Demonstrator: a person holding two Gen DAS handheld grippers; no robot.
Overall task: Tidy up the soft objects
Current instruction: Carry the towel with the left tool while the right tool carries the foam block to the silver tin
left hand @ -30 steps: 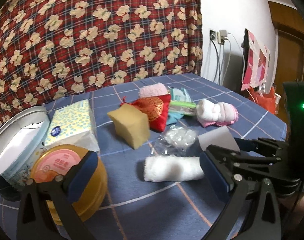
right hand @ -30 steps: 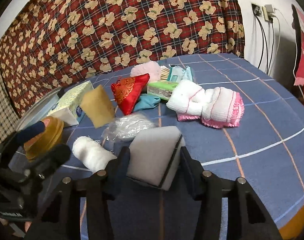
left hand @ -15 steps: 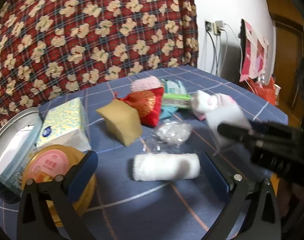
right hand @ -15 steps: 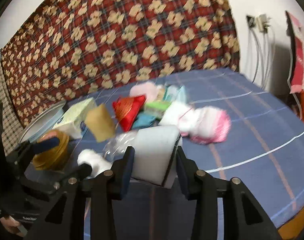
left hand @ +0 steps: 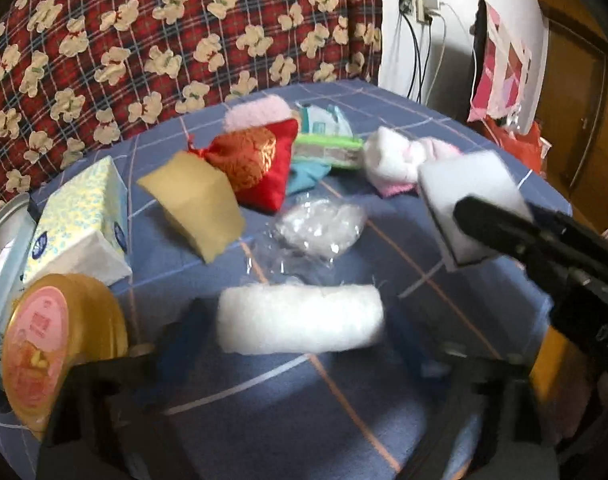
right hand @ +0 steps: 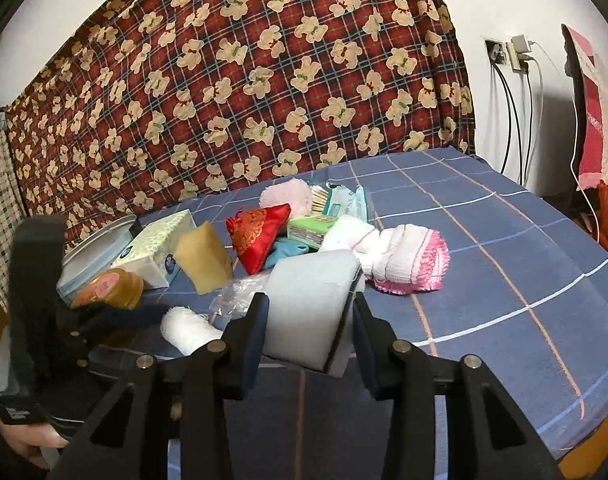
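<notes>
A white rolled towel (left hand: 299, 318) lies on the blue checked tablecloth (left hand: 344, 408). My left gripper (left hand: 304, 344) hangs low over it with a blurred finger on each side of the roll. Its jaws are closing, and a small gap shows at both ends of the roll. My right gripper (right hand: 310, 320) is shut on a white foam sponge (right hand: 310, 304) with a dark back layer and holds it above the cloth. In the left wrist view the sponge (left hand: 468, 200) hovers at the right in the black right gripper (left hand: 500, 224). In the right wrist view the towel roll (right hand: 187, 330) lies left of the sponge.
Behind the roll lie a crumpled clear plastic bag (left hand: 316, 228), a yellow sponge (left hand: 195, 204), a red embroidered pouch (left hand: 259, 164), a green pack (left hand: 328, 152) and a white-and-pink cloth (left hand: 400, 160). A tissue box (left hand: 79, 224), a golden tin (left hand: 43, 356) and a metal tub (right hand: 95, 240) stand at the left.
The left gripper came forward and down over the towel roll, and its jaws narrowed. The right gripper closed on the white sponge and lifted it off the cloth.
</notes>
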